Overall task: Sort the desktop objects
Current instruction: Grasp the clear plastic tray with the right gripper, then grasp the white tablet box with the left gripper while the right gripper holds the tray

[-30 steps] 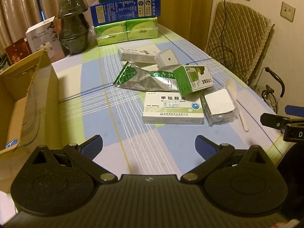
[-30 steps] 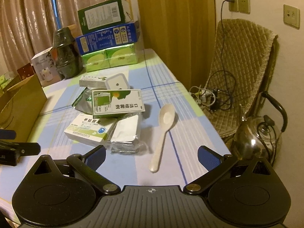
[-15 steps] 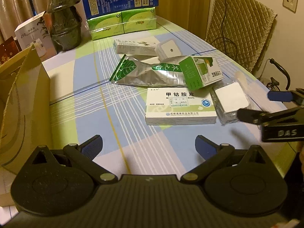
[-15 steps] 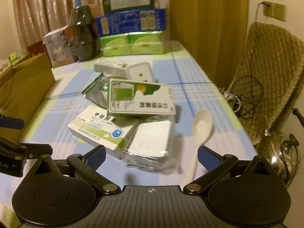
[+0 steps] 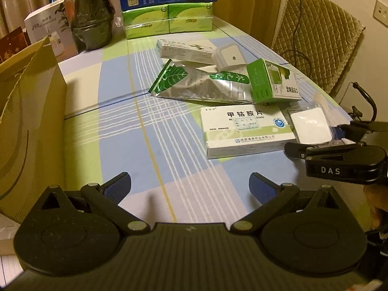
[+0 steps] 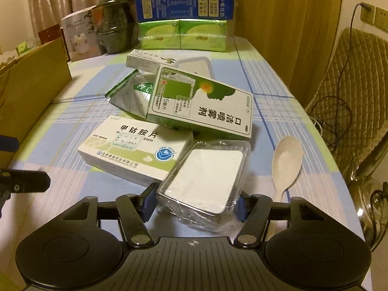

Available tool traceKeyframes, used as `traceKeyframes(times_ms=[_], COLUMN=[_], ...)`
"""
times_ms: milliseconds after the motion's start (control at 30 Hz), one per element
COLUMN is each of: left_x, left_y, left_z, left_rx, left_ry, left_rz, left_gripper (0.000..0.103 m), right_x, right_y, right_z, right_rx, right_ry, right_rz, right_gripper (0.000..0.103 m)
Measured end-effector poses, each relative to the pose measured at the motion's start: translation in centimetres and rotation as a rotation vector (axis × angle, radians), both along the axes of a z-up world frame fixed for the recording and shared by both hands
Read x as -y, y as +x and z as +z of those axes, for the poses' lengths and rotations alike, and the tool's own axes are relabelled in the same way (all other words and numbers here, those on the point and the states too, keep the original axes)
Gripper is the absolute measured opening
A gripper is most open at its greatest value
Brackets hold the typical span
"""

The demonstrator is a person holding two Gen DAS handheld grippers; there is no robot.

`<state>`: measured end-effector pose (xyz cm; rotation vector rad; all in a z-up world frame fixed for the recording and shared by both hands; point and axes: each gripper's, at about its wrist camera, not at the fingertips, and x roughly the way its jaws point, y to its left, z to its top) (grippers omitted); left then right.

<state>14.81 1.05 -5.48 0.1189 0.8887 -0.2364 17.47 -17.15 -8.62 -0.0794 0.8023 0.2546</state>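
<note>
A plastic-wrapped tin with a white lid (image 6: 206, 177) lies near the table's front right edge. My right gripper (image 6: 194, 205) straddles its near end, jaws closing, and both blue pads touch its sides. The left wrist view shows that gripper (image 5: 315, 138) at the tin (image 5: 309, 127). A white medicine box (image 6: 135, 152) lies to the tin's left. Behind it a green-white spray box (image 6: 201, 104) leans on a silver foil pouch (image 5: 194, 84). A pale spoon (image 6: 286, 162) lies to the tin's right. My left gripper (image 5: 190, 181) hovers open over the checked cloth, nothing between its fingers.
An open cardboard box (image 5: 29, 121) stands at the left edge. A long white carton (image 5: 184, 48) and a small white case (image 5: 229, 57) lie farther back. Green tissue packs (image 5: 167, 21), a blue carton and a dark wrapped pot (image 5: 92, 19) line the far end. A quilted chair (image 6: 351, 77) stands on the right.
My right gripper moved left from the spoon and down onto the wrapped tin, and its jaws narrowed around it. My left gripper sank and moved a little forward over the cloth, staying open.
</note>
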Motion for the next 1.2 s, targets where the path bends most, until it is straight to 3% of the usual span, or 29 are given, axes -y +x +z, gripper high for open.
traceKeyframes(times_ms=[133,400,600,900,1067,1200], left_x=[-0.5,-1.2,-1.5,-1.3,-1.2,-1.6], left_y=[-0.1,-0.7,-0.7,-0.5,-0.5,-0.5], left_z=[0.0,1.1,1.1,0.7,0.8,1.0], left_rx=[0.002,0.022,0.021,0.010,0.013,0.017], left_ry=[-0.008,-0.034,-0.035,-0.050,-0.049,-0.059], left_rz=[0.012,0.037,0.048,0.052,0.048,0.066], left_gripper=[0.102,0.102,0.102,0.102,0.102,0.102], right_x=[-1.0,-4.2,-2.8,-1.7,-2.2,-3.3], right_y=[-0.5,-3.4,-2.3,-0.5,1.0,0.6], right_z=[0.1,-0.4,-0.5,-0.2,-0.5,-0.4], right_rx=[-0.006,-0.044,-0.036,-0.026,-0.019,-0.048], right_ry=[0.003,0.092,0.072,0.059,0.053,0.101], right_rz=[0.072,0.331,0.212,0.198,0.261,0.406], right_gripper=[0.057,0.057,0.057,0.057,0.057,0.057])
